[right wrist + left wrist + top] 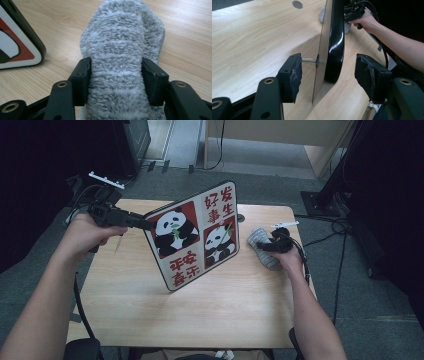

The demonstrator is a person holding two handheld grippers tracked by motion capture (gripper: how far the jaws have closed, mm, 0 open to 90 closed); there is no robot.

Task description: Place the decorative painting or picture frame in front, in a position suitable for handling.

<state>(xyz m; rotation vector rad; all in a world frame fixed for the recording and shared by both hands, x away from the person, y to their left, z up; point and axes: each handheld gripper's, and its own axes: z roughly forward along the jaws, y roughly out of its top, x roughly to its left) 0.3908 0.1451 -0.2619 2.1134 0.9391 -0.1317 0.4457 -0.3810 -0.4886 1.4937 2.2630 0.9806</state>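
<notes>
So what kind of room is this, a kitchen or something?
Probably a workroom or lab, not a kitchen. There is grey carpet floor, a plain light wooden table, black stands with loose black cables beside it, and a black-curtained dark area at the left.

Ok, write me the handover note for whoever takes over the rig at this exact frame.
Left gripper: jaws open, set either side of the panda board's edge, not clamped. The board stands tilted on the table, lower edge down.
Right gripper: shut on the grey fuzzy cloth, which lies on the table to the right of the board, apart from it.
Done: cloth gripped, board propped up.
Left, likely: steady the board and bring the cloth to it for a wipe; no contact between cloth and board yet.
</notes>
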